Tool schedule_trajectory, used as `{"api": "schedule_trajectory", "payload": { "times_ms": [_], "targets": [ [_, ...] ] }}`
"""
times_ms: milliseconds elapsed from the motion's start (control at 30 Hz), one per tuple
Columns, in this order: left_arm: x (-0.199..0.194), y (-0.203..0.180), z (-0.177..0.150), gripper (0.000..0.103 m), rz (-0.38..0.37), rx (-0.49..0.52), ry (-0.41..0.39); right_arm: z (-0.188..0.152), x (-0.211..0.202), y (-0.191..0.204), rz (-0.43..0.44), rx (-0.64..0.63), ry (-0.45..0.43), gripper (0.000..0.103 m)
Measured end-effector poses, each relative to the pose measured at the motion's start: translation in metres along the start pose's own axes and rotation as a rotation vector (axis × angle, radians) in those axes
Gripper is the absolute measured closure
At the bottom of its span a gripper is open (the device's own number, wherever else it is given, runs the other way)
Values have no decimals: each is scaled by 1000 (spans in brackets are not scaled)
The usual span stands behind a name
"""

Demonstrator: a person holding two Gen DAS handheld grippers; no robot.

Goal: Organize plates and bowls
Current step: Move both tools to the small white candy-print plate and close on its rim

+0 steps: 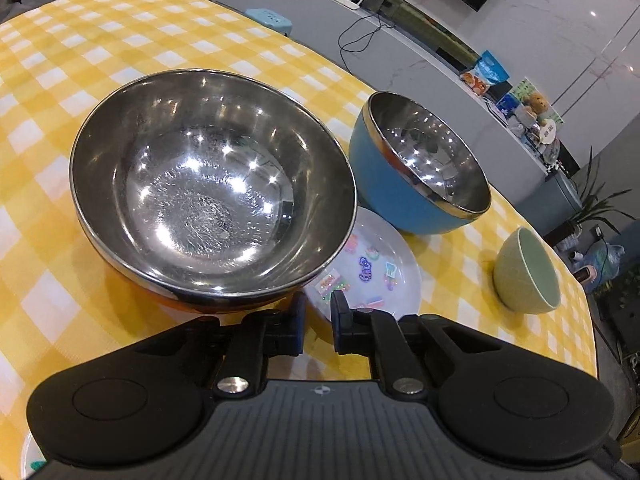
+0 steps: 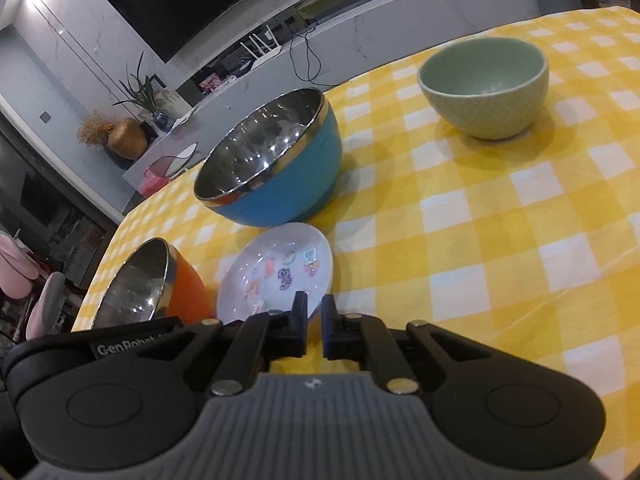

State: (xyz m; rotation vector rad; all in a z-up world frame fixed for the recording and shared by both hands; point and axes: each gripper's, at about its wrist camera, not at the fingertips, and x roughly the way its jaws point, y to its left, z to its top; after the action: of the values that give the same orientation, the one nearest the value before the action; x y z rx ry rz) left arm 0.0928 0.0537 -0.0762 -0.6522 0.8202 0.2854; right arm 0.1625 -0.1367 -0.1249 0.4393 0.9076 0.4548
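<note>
An orange steel-lined bowl (image 1: 212, 184) sits close in front of my left gripper (image 1: 318, 312), whose narrowly parted fingers hold nothing. To its right lie a small white plate with cartoon stickers (image 1: 372, 268), a blue steel-lined bowl (image 1: 420, 168) and a small green ceramic bowl (image 1: 526, 272). In the right wrist view my right gripper (image 2: 314, 314) hovers just at the near rim of the white plate (image 2: 280, 268), fingers slightly apart and empty. The orange bowl (image 2: 148, 284) is at its left, the blue bowl (image 2: 272, 164) behind the plate, the green bowl (image 2: 484, 84) far right.
Everything stands on a table with a yellow checked cloth (image 2: 480, 240). The table's far edge (image 1: 320, 56) drops to a grey floor with a low TV bench, cables and a blue stool (image 1: 268, 18). Part of another white plate (image 1: 28, 456) shows at the lower left.
</note>
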Motion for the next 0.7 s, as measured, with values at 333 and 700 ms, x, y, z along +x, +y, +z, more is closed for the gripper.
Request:
{"api": "schedule_trajectory", "payload": {
  "times_ms": [333, 700],
  "targets": [
    [-4, -6, -11, 93, -82, 57, 80, -10, -30, -8, -69, 44, 20, 103],
    [1, -23, -14, 79, -121, 211, 117, 2, -47, -35, -152, 63, -85, 86]
  ]
}}
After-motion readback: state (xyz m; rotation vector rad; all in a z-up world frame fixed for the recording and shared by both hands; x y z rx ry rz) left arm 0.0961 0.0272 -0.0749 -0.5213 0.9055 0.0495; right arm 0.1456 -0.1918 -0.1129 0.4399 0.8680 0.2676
